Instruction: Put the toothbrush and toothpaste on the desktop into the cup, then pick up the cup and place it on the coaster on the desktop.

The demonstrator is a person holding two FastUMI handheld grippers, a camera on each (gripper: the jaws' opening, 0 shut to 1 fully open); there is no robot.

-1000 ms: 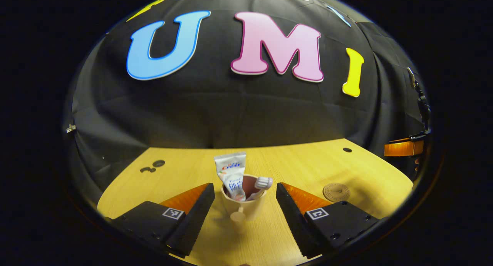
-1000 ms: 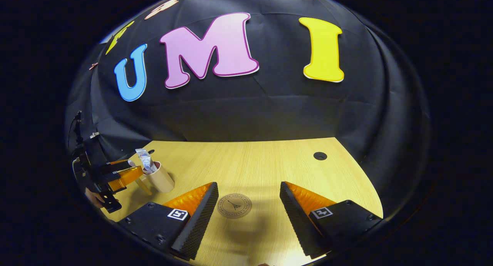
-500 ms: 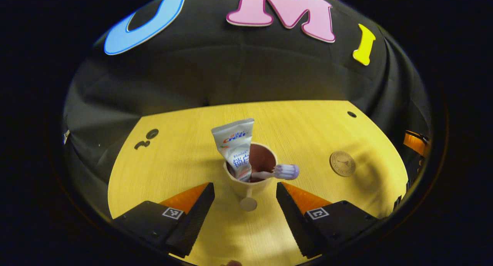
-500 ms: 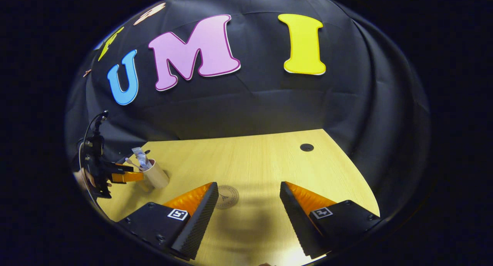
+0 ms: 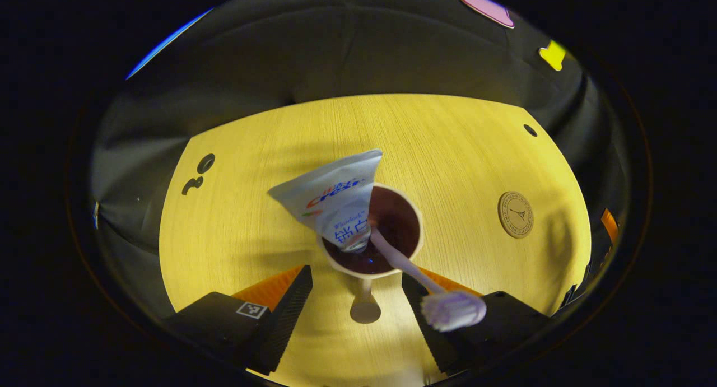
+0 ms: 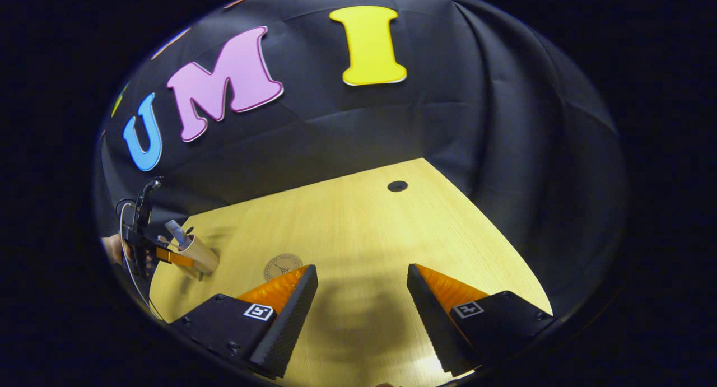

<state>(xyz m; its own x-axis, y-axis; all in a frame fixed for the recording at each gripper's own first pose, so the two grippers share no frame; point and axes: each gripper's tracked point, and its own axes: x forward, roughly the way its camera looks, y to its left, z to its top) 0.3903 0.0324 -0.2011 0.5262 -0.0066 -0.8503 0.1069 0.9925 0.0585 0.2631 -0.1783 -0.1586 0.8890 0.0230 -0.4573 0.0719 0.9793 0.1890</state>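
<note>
Pale wood counter (image 5: 448,152) lies under the left gripper (image 5: 358,308), whose fingers stand apart with the cup (image 5: 411,252) just ahead of them, between the tips but not pressed by either. The toothpaste (image 5: 336,199) leans out of the cup away to the left, and the toothbrush (image 5: 403,264) slants back over the right finger, its head nearest the camera. The coaster (image 5: 515,214) sits well off to the right. The right gripper (image 6: 361,314) is also spread wide, above bare counter, the coaster just ahead of its left finger.

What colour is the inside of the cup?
Dark reddish brown inside the cup, with a pale beige rim; the left gripper view shows it best.
</note>
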